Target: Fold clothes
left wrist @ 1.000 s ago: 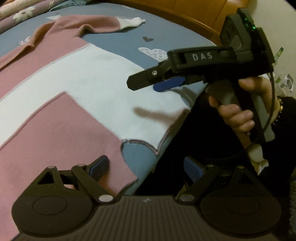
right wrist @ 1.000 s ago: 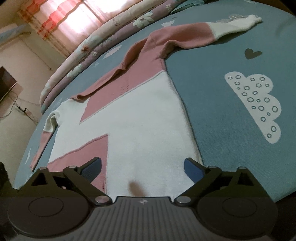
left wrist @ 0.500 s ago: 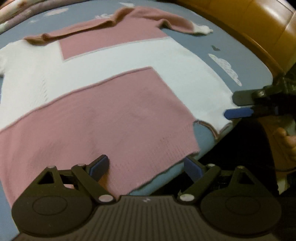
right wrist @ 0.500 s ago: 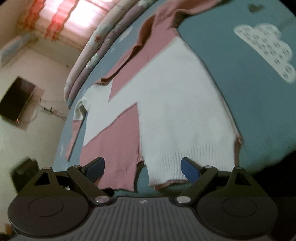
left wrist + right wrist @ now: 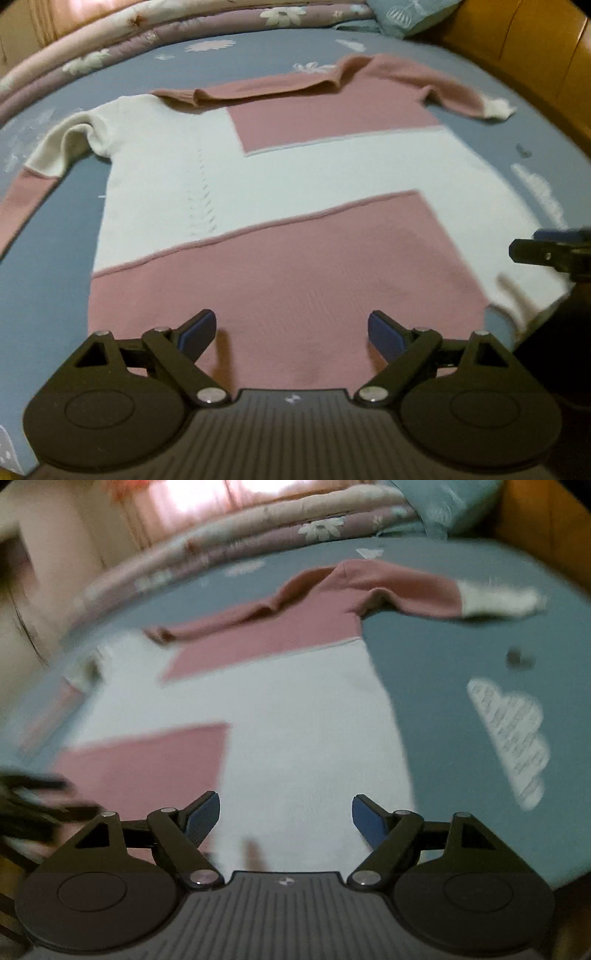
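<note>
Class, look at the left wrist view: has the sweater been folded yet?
No, the sweater lies spread flat on the bed, sleeves out.

The sweater (image 5: 280, 177) is blocked in dusty pink and white, with one sleeve pink and white-cuffed. The bed sheet (image 5: 461, 657) is grey-blue, printed with white clouds and a dark heart. The folded quilt (image 5: 155, 33) shows mauve and cream floral stripes.

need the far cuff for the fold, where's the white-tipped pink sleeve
In the right wrist view the sleeve lies at upper right on the blue sheet, stretched toward the wooden bed frame, above the cloud print.
</note>
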`<state>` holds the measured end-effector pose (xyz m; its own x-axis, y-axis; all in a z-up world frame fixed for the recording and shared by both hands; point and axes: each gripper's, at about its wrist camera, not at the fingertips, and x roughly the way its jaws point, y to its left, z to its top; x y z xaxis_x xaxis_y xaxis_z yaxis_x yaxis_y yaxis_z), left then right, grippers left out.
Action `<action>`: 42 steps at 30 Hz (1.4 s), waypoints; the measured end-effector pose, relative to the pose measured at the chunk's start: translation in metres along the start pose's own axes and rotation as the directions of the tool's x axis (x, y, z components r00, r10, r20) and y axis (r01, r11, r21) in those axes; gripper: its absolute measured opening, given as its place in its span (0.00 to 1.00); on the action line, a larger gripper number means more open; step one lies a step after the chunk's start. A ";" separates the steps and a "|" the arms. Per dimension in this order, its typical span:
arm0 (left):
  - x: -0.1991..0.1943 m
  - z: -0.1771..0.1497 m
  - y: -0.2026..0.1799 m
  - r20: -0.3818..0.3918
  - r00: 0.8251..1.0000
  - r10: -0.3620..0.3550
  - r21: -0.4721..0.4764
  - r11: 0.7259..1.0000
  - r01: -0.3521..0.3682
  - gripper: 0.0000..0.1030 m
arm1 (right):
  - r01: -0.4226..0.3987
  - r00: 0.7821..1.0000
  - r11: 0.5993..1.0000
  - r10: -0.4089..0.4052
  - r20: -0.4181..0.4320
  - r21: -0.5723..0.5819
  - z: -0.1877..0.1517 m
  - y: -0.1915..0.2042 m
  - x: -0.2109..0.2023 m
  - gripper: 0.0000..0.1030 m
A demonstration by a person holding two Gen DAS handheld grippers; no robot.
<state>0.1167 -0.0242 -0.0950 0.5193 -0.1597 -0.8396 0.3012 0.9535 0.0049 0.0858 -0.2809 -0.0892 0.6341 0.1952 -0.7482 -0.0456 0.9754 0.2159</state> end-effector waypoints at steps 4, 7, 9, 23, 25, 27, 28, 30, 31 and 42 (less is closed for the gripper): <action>0.005 -0.015 -0.001 -0.027 1.000 -0.004 0.022 1.000 0.005 0.87 | 0.058 0.998 0.992 -0.061 -0.020 -0.113 -0.012 0.016 0.011 1.00; 0.000 -0.029 0.000 -0.018 1.000 -0.016 0.026 1.000 0.017 0.89 | 0.093 0.995 0.979 -0.098 -0.020 -0.183 -0.019 0.027 0.015 1.00; -0.005 -0.033 0.004 -0.032 0.999 -0.037 0.021 0.999 0.037 0.89 | 0.111 0.993 0.972 -0.117 -0.020 -0.208 -0.021 0.030 0.016 1.00; -0.001 -0.032 0.051 0.005 0.995 0.100 -0.118 0.988 -0.099 0.90 | 0.129 0.991 0.968 -0.136 -0.016 -0.213 -0.021 0.033 0.017 1.00; -0.004 -0.034 0.056 -0.012 0.993 0.117 -0.138 0.983 -0.118 0.90 | 0.132 0.990 0.968 -0.139 -0.016 -0.213 -0.021 0.034 0.017 1.00; -0.009 -0.033 0.063 -0.026 0.993 0.118 -0.182 0.976 -0.121 0.90 | 0.136 0.990 0.967 -0.143 -0.016 -0.214 -0.021 0.035 0.018 1.00; -0.012 -0.030 0.066 -0.017 0.995 0.100 -0.204 0.974 -0.101 0.90 | 0.137 0.990 0.967 -0.143 -0.016 -0.213 -0.021 0.035 0.018 1.00; -0.018 -0.021 0.068 0.028 0.997 0.068 -0.220 0.974 -0.060 0.90 | 0.137 0.990 0.967 -0.143 -0.015 -0.213 -0.021 0.035 0.018 1.00; -0.018 -0.015 0.066 0.053 0.997 0.051 -0.209 0.977 -0.039 0.90 | 0.137 0.990 0.967 -0.143 -0.014 -0.213 -0.021 0.035 0.018 1.00; 0.020 0.013 0.069 0.061 0.996 0.061 -0.238 0.970 -0.044 0.90 | 0.133 0.990 0.967 -0.139 -0.010 -0.217 -0.022 0.034 0.017 1.00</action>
<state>0.1584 0.0355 -0.1049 0.5845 -0.1168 -0.8029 0.0788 0.9931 -0.0871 0.0785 -0.2421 -0.1084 0.6266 0.0592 -0.7771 -0.1270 0.9915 -0.0268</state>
